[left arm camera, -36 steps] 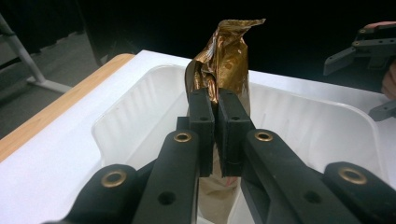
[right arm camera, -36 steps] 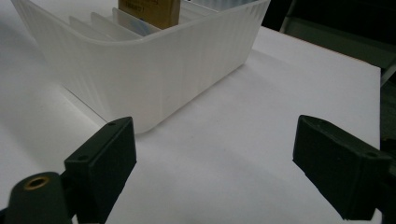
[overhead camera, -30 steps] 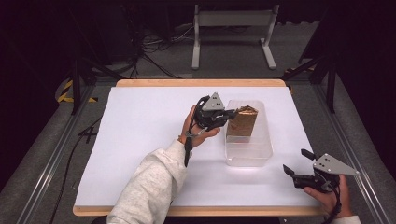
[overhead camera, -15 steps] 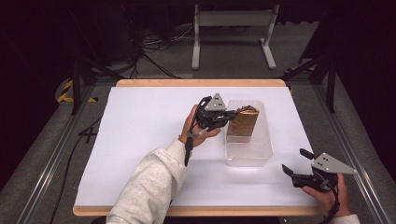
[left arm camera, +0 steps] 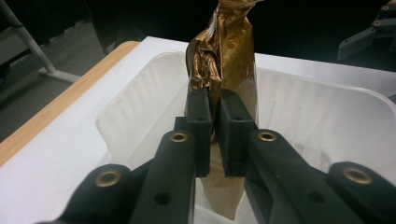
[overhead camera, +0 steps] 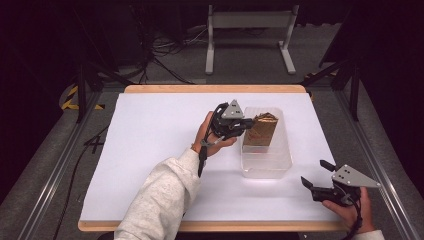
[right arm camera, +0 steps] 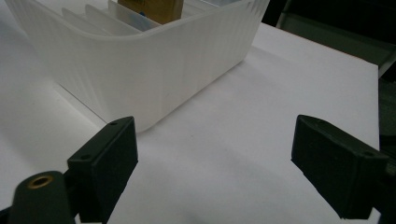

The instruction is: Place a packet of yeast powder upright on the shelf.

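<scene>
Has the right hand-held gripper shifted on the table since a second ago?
No. The right hand-held gripper sits at the same spot near the table's near right corner, just right of the clear bin, jaws open.

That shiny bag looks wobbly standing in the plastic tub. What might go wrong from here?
1. The left tool pinches only a thin fold of the crinkled gold foil bag, and its jaws have just been opening slightly; the foil could slip free.
2. Let go, the tall upright bag may topple inside the clear plastic tub.
3. The right tool waits open and apart, too far away to catch it.
</scene>
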`<state>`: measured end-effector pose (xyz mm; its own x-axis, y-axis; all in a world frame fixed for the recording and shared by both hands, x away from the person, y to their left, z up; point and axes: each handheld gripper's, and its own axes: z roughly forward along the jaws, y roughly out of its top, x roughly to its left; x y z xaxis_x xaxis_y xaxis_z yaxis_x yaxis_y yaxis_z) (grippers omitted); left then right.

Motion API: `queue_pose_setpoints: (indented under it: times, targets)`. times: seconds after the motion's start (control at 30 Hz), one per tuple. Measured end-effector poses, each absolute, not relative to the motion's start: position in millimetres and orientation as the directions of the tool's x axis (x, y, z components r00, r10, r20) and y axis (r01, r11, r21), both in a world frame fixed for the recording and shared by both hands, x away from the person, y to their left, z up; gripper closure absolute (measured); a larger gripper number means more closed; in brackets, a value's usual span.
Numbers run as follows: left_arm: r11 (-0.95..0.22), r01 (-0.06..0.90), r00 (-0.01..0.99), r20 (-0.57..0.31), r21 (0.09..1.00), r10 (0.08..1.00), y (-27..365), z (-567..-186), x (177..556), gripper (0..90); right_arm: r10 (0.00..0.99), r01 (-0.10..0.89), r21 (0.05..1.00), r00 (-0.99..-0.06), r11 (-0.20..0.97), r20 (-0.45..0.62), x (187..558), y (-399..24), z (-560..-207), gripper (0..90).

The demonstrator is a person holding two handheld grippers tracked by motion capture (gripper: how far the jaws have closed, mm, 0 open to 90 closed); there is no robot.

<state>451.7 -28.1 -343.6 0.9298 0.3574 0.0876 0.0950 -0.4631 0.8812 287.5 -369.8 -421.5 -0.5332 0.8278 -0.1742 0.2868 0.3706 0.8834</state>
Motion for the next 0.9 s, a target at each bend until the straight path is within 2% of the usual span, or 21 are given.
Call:
queue_pose_setpoints:
  times: [0.3, 0.4, 0.9]
  targets:
    - [-0.474, 0.081, 0.924, 0.113, 0.877, 0.365, -25.4, -340.0, 448.3, 74.7, 0.829, 0.289, 0.884, -0.532, 0.367, -0.17, 286.8, -370.3, -421.3, 15.1]
    - [-0.485, 0.077, 0.918, 0.128, 0.871, 0.375, -22.9, -339.1, 446.4, 69.7, 0.828, 0.289, 0.884, -0.535, 0.369, -0.171, 286.9, -369.9, -421.6, 15.1]
    - [-0.526, 0.062, 0.899, 0.182, 0.848, 0.399, 2.0, -336.5, 440.0, 61.2, 0.825, 0.293, 0.88, -0.538, 0.375, -0.173, 287.7, -368.1, -421.9, 15.1]
